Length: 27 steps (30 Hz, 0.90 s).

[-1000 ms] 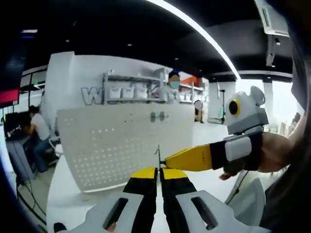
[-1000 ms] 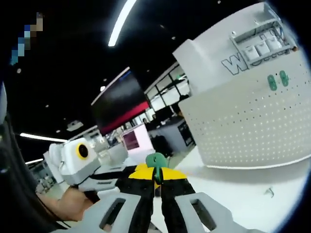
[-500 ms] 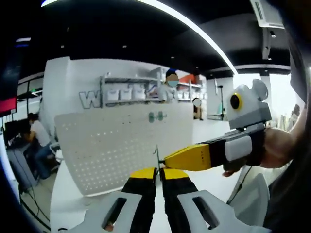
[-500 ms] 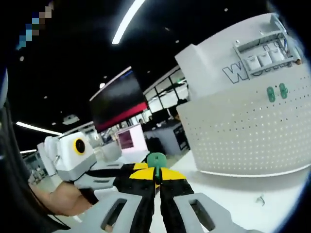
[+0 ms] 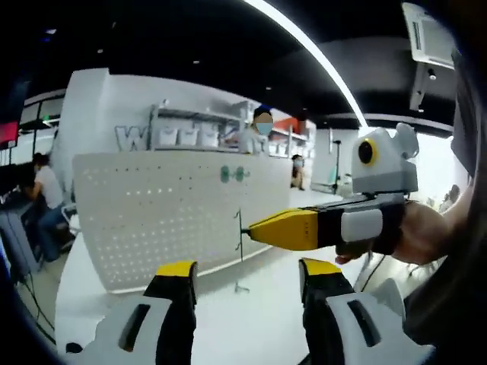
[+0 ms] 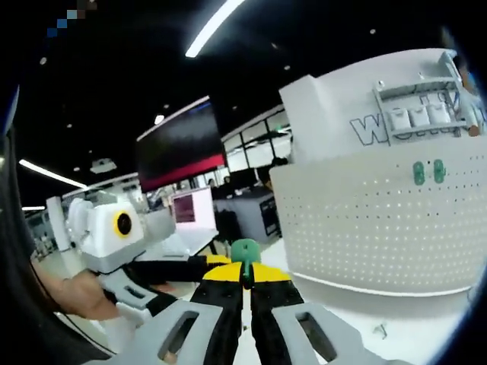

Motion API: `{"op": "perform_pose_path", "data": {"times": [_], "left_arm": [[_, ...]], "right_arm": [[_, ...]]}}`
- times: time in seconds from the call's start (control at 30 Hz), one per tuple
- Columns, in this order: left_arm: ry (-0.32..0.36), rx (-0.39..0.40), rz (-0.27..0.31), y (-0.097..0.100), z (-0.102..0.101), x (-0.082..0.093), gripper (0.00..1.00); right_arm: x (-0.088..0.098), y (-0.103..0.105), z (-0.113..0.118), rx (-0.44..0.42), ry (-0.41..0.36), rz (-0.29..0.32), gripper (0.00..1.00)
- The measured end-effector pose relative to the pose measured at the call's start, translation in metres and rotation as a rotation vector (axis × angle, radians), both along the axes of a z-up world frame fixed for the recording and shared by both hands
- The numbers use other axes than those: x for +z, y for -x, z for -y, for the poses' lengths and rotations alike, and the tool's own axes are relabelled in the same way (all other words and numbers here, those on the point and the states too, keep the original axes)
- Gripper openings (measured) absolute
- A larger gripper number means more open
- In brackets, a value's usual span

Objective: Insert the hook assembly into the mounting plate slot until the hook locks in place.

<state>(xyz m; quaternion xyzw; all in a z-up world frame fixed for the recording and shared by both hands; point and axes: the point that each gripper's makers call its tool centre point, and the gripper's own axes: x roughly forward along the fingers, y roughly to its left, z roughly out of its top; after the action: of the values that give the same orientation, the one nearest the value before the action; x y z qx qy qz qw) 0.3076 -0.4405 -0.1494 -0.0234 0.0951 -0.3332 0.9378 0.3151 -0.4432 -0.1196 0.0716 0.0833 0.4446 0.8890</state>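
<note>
The white perforated mounting plate (image 5: 160,217) stands upright on the table, and it is also seen to the right as the plate (image 6: 380,228). Two green hook heads (image 5: 234,174) sit side by side near its top edge. My right gripper (image 6: 245,272) is shut on a hook assembly with a green head (image 6: 245,251). In the left gripper view it reaches in from the right, its yellow tip (image 5: 259,230) pinching the thin metal wire (image 5: 240,242) in front of the plate. My left gripper (image 5: 248,271) is open below that wire, nothing between its jaws.
A small loose metal hook (image 5: 242,287) lies on the white table (image 5: 251,327) near the plate's foot, seen too as the hook (image 6: 378,330). A person (image 5: 47,190) sits at the far left. Shelving with bins (image 5: 190,135) stands behind the plate.
My left gripper has opened and let go of the hook's wire. The right gripper still holds the hook. Both views have shifted a little with the hands.
</note>
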Motion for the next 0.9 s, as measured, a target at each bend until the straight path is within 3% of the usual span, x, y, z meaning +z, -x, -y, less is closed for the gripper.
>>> {"op": "perform_pose_path", "data": {"times": [0.17,0.33,0.9], "left_arm": [[0.029,-0.031,0.006,0.006,0.007,0.003,0.87],[0.031,-0.059,-0.002,0.010,0.013,0.005,0.98],[0.071,-0.121,0.012,0.017,0.029,0.021,1.00]], "right_arm": [[-0.003,-0.002,0.005,-0.007,0.028,0.006,0.00],[-0.005,-0.002,0.009,-0.011,0.047,0.015,0.00],[-0.007,-0.021,0.029,-0.069,0.105,0.063,0.00]]}}
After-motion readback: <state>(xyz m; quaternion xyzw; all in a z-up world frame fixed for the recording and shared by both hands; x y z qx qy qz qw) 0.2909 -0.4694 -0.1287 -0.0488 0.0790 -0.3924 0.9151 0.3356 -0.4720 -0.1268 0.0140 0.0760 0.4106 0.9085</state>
